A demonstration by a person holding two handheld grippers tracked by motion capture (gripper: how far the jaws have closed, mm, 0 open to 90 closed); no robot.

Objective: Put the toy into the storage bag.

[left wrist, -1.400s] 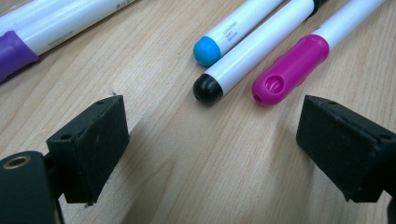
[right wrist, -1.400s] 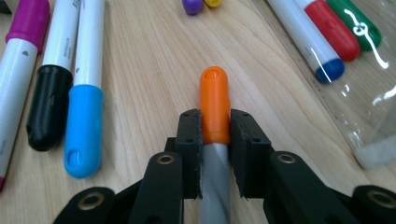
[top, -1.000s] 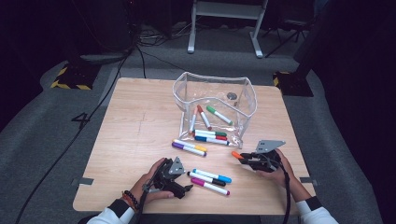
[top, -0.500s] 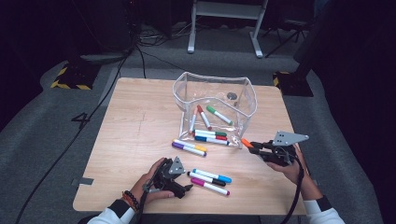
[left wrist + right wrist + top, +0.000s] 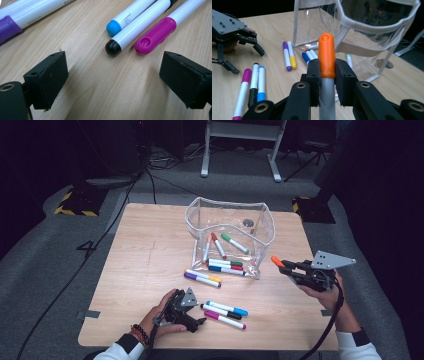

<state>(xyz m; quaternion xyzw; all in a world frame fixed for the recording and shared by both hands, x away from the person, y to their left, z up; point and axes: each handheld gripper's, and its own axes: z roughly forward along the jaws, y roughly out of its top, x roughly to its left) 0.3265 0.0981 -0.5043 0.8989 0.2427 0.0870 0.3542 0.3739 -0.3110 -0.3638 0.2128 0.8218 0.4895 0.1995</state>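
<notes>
dark lab: floor cables (image 5: pixel 150 175), hazard tape (image 5: pixel 75 210).

- The right tool (image 5: pixel 327 82) is black with a grey plate; its marker (image 5: pixel 326 56) has an orange cap and a grey body.
- The left tool (image 5: pixel 184 307) is black too.
- The surface (image 5: pixel 145 250) is light wood with a fine grain.
- Near the left tool lie white markers with a pink cap (image 5: pixel 156 35), a black cap (image 5: pixel 113 47) and a blue cap (image 5: pixel 113 27).
- The pouch (image 5: pixel 231 222) is clear with a pale edge.
- The floor (image 5: pixel 45 265) is grey.
</notes>
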